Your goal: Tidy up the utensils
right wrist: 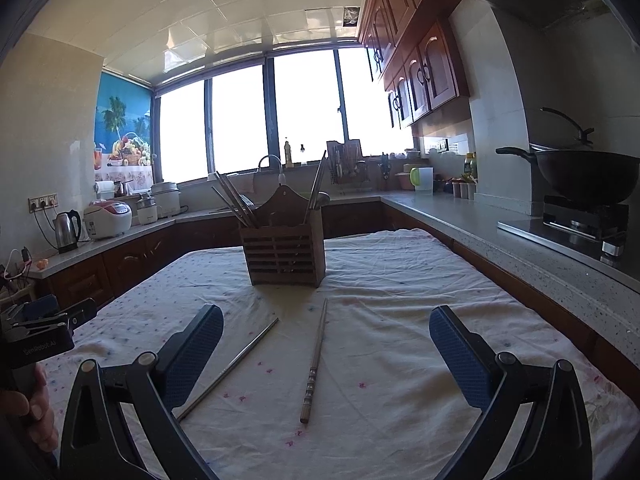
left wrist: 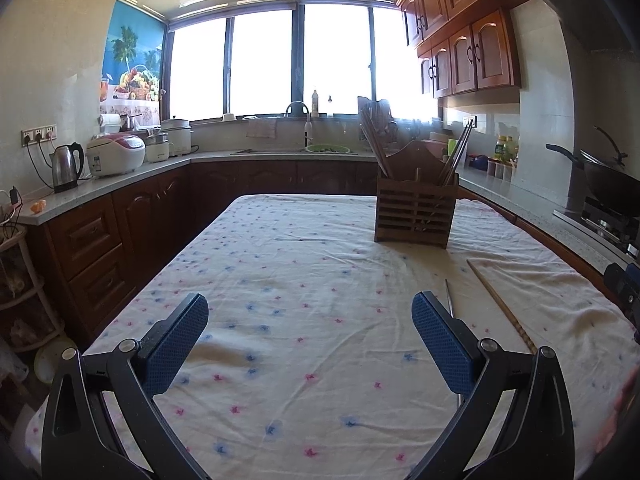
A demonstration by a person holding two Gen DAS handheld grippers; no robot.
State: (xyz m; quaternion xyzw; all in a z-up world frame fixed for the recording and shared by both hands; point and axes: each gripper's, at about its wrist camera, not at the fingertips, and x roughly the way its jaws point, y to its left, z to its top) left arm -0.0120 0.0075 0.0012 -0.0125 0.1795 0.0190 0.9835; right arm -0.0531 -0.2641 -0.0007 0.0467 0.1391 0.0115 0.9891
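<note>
A slatted wooden utensil holder (left wrist: 414, 210) (right wrist: 284, 250) stands on the table's floral cloth (left wrist: 280, 288) (right wrist: 400, 300) with several chopsticks upright in it. A wooden chopstick (right wrist: 315, 360) (left wrist: 500, 304) and a metal chopstick (right wrist: 232, 366) (left wrist: 450, 298) lie loose on the cloth in front of the holder. My right gripper (right wrist: 326, 350) is open and empty, its jaws wide on either side of the two loose chopsticks and above them. My left gripper (left wrist: 310, 340) is open and empty over bare cloth, left of the loose chopsticks.
Kitchen counters surround the table: a kettle (left wrist: 66, 166) and rice cookers (left wrist: 116, 154) at left, a sink (left wrist: 304, 148) under the window, a wok (right wrist: 584, 172) on the stove at right. The left gripper's body (right wrist: 40, 332) shows at the right wrist view's left edge.
</note>
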